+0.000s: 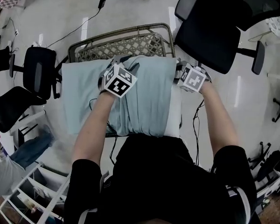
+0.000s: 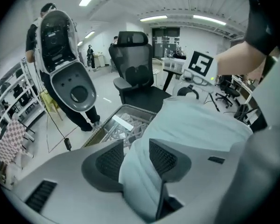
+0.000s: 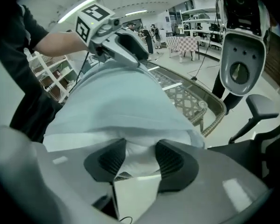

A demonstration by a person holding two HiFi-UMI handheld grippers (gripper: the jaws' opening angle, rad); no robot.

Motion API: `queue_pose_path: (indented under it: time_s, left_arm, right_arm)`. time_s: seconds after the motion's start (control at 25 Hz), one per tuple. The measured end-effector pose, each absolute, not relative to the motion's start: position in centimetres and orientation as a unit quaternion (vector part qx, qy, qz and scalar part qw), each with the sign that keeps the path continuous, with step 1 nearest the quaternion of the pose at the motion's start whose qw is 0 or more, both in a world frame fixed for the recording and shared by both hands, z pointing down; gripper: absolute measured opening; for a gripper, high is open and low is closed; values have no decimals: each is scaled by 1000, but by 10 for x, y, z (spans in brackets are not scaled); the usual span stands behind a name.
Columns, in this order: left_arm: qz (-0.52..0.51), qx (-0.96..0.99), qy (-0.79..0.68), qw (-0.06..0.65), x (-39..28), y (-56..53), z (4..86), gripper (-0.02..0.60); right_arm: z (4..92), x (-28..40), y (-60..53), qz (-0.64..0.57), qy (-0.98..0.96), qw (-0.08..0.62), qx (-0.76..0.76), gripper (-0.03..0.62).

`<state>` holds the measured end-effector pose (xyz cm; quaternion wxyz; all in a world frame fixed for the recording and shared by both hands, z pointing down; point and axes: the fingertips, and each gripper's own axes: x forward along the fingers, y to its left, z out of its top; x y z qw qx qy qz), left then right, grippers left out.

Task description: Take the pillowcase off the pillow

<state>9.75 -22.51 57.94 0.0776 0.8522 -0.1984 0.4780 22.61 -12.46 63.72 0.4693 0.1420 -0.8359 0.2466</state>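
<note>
Lying across a woven wicker seat, the pale blue-green fabric pillowcase sits in the middle of the head view, directly in front of the person in a black short-sleeved top. The pillowcase covers most of the soft white pillow, which shows only as a narrow strip along the right side, at the open end of the case. The left hand-held gripper is on top of the pillowcase, left of its middle and near the far edge. Its jaws are spread, and a raised fold of the blue-green cloth stands between them, filling the gap without being pinched flat. The right hand-held gripper is at the far right corner, pointing steeply down. Its jaws are also spread and straddle the exposed white end of the pillow just below the hem of the pillowcase; no firm squeeze on it is evident. Each hand-held gripper is visible in the other's view across the pillow, so they work at opposite ends. One black office chair stands on the pale floor just beyond the seat's right end, and a second black office chair stands beside its left end.
</note>
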Motion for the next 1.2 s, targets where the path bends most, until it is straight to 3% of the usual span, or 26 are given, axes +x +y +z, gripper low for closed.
queue_pose_path:
  time_s: [0.12,0.28,0.48,0.72,0.76,0.84,0.96,1.08,1.2]
  left_arm:
    - [519,833,-166,97,104,-225,614,162]
    - [557,814,-135,92,98,-218,619,21]
    - [580,800,-151,35,69,-211,600,8]
    - [530,822,-186,90,57,-207,571,9]
    - [519,828,-192,91,62,-211,564,21]
    - [487,842,-213,95,75,-224,550,106]
    - [463,849,-235,99,86,-245,543,110]
    - [543,817,-170,87,83,-236,573,110]
    - [592,794,-105,87,78,-217,590,4]
  right_arm:
    - [638,213,-108,242,-847,459,115,118]
    - [626,217,-95,214,-846,479,95,35]
    - [586,236,-81,228,-863,444,78,21]
    - [548,222,-61,217,-882,414,65,18]
    - [542,217,-60,213,-885,408,66,18]
    - [534,212,-62,205,-890,400,73,18]
    - [527,213,-65,201,-893,392,91,18]
    - [524,219,-68,197,-892,394,100,18]
    - [525,223,-69,196,-889,401,98,18]
